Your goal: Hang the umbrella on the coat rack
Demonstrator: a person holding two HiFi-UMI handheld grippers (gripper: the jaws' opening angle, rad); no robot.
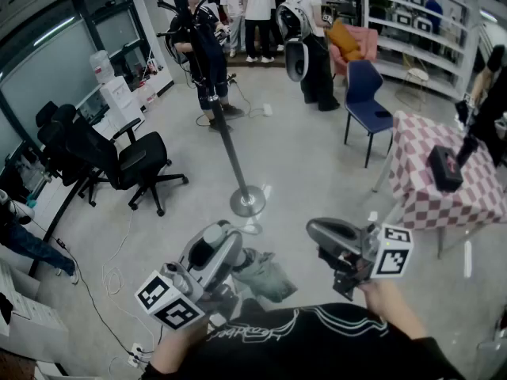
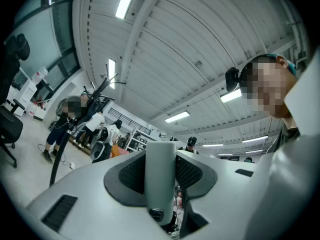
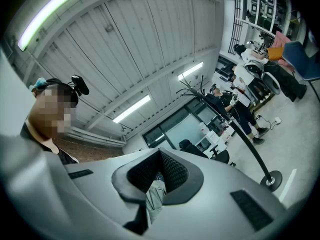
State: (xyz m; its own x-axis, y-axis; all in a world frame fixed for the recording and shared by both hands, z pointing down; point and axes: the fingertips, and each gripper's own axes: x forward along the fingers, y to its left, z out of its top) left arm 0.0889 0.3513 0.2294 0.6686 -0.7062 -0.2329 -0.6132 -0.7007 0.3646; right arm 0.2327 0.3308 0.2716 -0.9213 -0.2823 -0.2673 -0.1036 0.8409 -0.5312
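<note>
The folded umbrella's grey-green canopy (image 1: 263, 277) lies bunched low between my two grippers. Its smooth grey handle (image 2: 160, 184) stands upright between the jaws of my left gripper (image 2: 161, 159), which is shut on it; in the head view that handle (image 1: 212, 236) sticks out of the left gripper (image 1: 220, 248). My right gripper (image 3: 159, 170) is shut on a fold of the canopy fabric (image 3: 156, 198); from the head camera the right gripper (image 1: 321, 232) is to the right of the bundle. The black coat rack (image 1: 226, 145) stands ahead on a round metal base (image 1: 247, 201).
Black office chairs (image 1: 119, 161) stand at the left, a blue chair (image 1: 364, 93) and a checkered table (image 1: 467, 204) with a black object (image 1: 445, 169) at the right. Several people stand at the back. Cables (image 1: 111, 279) trail over the floor at the left.
</note>
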